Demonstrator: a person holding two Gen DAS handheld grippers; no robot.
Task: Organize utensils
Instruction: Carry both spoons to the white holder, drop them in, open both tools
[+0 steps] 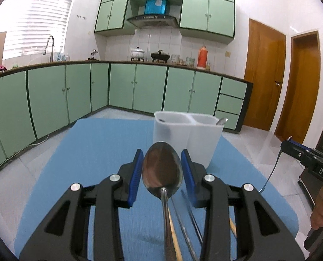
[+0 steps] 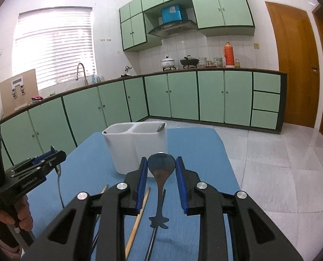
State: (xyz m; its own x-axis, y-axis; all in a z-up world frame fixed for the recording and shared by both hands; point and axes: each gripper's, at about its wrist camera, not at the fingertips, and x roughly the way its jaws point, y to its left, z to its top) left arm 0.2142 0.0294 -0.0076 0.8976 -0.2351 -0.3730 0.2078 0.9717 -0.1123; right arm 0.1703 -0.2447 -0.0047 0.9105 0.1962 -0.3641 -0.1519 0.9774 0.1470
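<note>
My left gripper (image 1: pixel 162 158) is shut on the bowl of a large steel spoon (image 1: pixel 161 169), held above the blue mat (image 1: pixel 100 152); the handle hangs down towards the camera. My right gripper (image 2: pixel 160 165) is shut on a dark steel spoon (image 2: pixel 161 165) with a decorated handle end. A white two-compartment utensil holder (image 1: pixel 187 134) stands just ahead of both grippers and also shows in the right wrist view (image 2: pixel 135 145). One spoon end (image 1: pixel 222 120) pokes from its right compartment. Wooden and metal chopsticks (image 1: pixel 176 241) lie on the mat under the grippers.
The blue mat (image 2: pixel 204 148) covers the table, with tiled floor (image 2: pixel 280 163) beyond its edges. Green kitchen cabinets (image 1: pixel 139 87) run along the back wall. Wooden doors (image 1: pixel 263 74) stand at the right. The right gripper shows at the right edge of the left wrist view (image 1: pixel 291 150).
</note>
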